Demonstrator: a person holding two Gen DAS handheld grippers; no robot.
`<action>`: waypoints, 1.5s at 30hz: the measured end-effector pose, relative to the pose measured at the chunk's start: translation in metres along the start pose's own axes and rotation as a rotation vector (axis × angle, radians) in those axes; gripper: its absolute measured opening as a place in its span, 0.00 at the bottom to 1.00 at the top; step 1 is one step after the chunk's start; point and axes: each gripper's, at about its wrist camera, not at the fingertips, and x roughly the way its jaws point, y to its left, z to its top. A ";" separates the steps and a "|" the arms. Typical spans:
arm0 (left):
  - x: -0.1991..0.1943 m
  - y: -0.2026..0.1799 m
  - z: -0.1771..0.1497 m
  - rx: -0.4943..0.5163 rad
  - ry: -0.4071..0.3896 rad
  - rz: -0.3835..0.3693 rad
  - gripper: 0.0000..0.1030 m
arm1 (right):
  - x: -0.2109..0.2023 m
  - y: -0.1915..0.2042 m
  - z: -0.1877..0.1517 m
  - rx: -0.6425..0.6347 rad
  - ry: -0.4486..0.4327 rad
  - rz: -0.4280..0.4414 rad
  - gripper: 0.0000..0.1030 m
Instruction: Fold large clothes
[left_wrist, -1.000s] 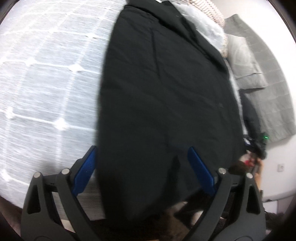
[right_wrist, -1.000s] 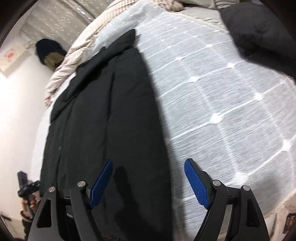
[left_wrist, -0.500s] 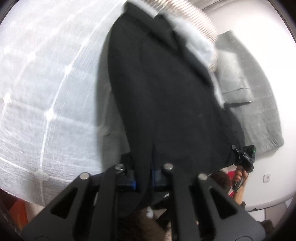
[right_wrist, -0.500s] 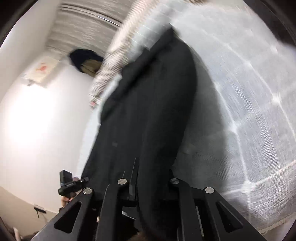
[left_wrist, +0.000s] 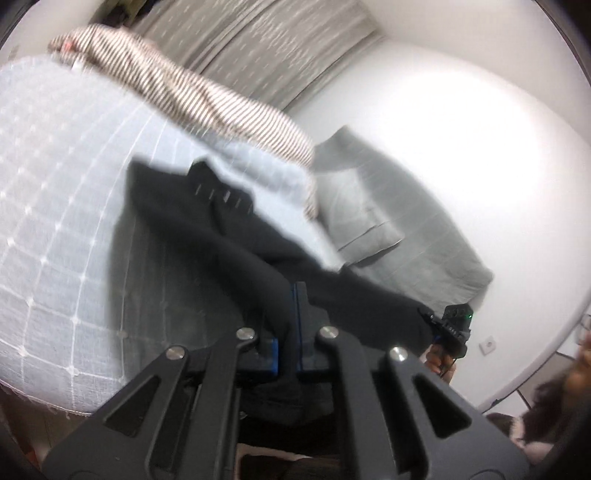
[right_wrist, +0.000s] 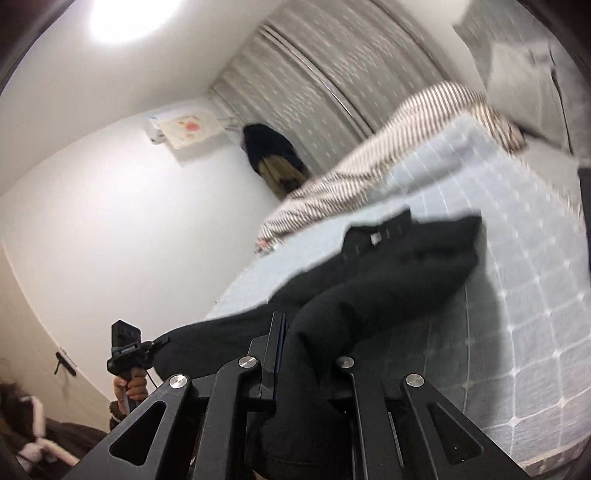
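Note:
A large black garment (left_wrist: 221, 236) lies along the bed, its near end lifted off the cover. My left gripper (left_wrist: 289, 332) is shut on that hem, the cloth squeezed between its blue pads. In the right wrist view the same black garment (right_wrist: 388, 280) runs up from my right gripper (right_wrist: 295, 354), which is shut on another part of the near hem. The far collar end still rests on the bed. Across the garment, each view shows the other gripper: the right gripper (left_wrist: 452, 325) with a hand below it, and the left gripper (right_wrist: 127, 345) in a hand.
The bed (left_wrist: 55, 229) carries a pale blue cover with a white grid. A striped blanket (left_wrist: 177, 88) lies at the far end, grey pillows (left_wrist: 369, 214) against the wall. Grey curtains (right_wrist: 325, 70) hang behind. A dark hanging item (right_wrist: 273, 155) sits by the wall.
Both grippers closed from wide open onto the garment's near hem, then rose and tilted up, lifting that end off the bed. The wall and curtains came into view.

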 end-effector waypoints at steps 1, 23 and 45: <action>-0.015 -0.009 0.002 0.024 -0.035 -0.013 0.06 | 0.003 0.004 0.011 -0.006 -0.011 0.000 0.11; 0.168 0.084 0.130 0.141 -0.049 0.454 0.09 | 0.144 -0.148 0.107 0.153 0.039 -0.423 0.11; 0.247 0.190 0.132 0.151 0.069 0.612 0.80 | 0.205 -0.277 0.094 0.427 0.264 -0.264 0.30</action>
